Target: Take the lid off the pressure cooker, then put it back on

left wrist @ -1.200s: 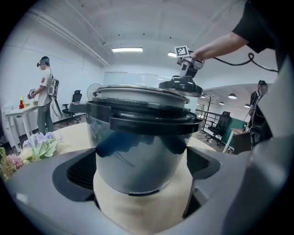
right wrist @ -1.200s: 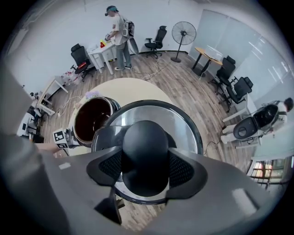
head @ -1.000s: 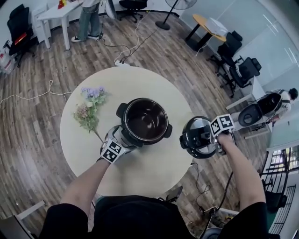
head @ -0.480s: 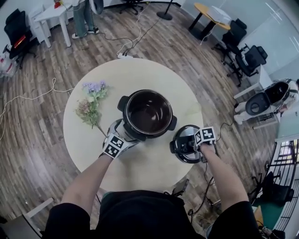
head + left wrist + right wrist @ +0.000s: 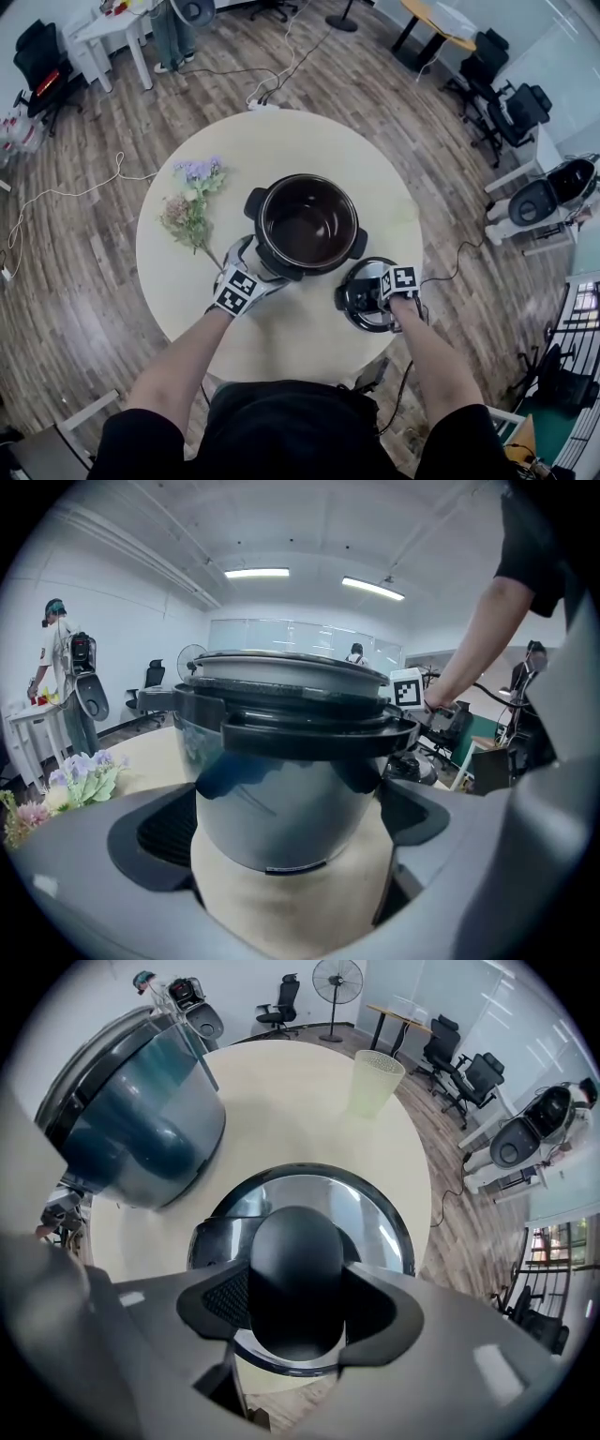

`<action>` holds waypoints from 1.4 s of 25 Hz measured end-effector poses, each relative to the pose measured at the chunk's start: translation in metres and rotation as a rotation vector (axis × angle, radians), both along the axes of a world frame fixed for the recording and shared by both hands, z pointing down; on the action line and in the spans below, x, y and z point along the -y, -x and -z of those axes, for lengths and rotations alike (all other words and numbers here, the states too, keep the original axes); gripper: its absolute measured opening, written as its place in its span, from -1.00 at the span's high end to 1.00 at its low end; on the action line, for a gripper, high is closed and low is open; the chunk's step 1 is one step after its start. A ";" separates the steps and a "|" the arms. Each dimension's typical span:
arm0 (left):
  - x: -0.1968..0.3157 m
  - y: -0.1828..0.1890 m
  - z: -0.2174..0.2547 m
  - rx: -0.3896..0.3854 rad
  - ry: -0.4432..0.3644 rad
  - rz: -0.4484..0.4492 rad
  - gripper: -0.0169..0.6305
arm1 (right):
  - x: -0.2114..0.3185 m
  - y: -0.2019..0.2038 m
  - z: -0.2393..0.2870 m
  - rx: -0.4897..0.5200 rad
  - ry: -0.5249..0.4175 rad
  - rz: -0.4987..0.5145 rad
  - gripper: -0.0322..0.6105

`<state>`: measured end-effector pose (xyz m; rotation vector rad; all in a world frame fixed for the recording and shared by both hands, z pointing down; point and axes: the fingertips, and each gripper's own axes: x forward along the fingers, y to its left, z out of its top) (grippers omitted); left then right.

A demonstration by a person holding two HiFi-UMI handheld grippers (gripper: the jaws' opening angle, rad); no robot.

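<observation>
While right gripper [image 5: 298, 1293] pinches lid [image 5: 377, 1215] knob [image 5: 298, 1260] lower right of open cooker [image 5: 281, 799], left gripper [image 5: 291, 827] straddles it, jaws spread; refit needs centring.

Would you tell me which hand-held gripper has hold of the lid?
The right hand-held gripper: its jaws are closed on the black knob of the lid, whereas the left hand-held gripper only straddles the pot.

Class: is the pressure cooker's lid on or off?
Off. The pot is open; the right gripper holds the lid by its knob beside it.
</observation>
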<state>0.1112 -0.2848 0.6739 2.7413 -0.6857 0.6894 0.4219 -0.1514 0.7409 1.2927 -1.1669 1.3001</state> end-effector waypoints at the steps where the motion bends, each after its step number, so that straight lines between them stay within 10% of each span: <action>1: 0.000 0.000 0.000 0.001 -0.001 0.000 -0.87 | 0.001 0.001 -0.002 0.002 -0.009 0.001 0.01; 35: 0.001 -0.002 -0.004 0.006 0.000 0.002 -0.87 | -0.001 -0.020 0.026 0.108 -0.061 -0.084 0.01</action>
